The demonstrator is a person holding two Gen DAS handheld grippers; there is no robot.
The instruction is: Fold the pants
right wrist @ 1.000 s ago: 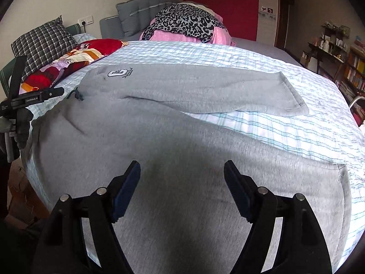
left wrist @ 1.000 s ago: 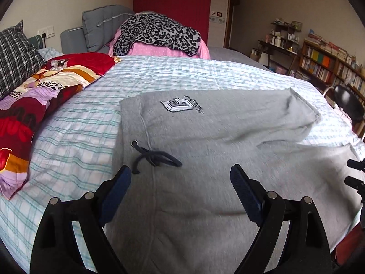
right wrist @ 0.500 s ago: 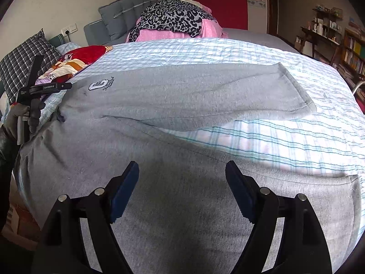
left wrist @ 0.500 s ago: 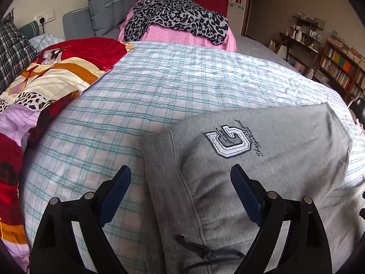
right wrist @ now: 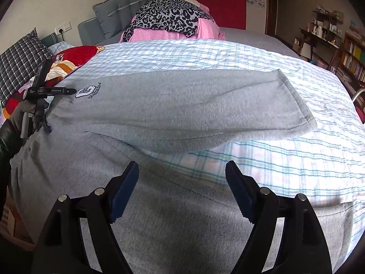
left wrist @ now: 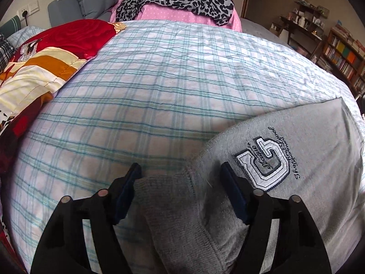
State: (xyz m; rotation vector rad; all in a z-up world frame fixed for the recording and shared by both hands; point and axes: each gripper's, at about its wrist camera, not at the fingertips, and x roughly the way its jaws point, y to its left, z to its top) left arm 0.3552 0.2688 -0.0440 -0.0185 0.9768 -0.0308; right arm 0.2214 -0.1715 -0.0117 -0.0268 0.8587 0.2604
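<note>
L to R, right wrist view: person's gloved hand (right wrist: 25,114) holds left tool (right wrist: 68,90) at the waist corner of the grey pants (right wrist: 182,105), tip by the "G" patch (right wrist: 84,92). Small white print on that tool's bar, too small to read. Pants lie spread on the bed (right wrist: 296,159): one leg runs across to its hem near the bed's right side, other leg along the near edge. Bare plaid sheet shows between the legs, more free bed beyond twd the leopard-print pile (right wrist: 173,20).

Left wrist view: quilt (left wrist: 41,64) at left edge, wide bare sheet in middle, pants waist corner at lower right. Patch (left wrist: 262,162) reads as a big "G" w/ script over it and beside it, script not legible. Left tool (left wrist: 180,171) tilted down, jaws just been closing, waistband corner between them, pads not yet pinching cloth.

Right tool (right wrist: 182,169) tilted down over near leg, jaws apart, holding nothing.
</note>
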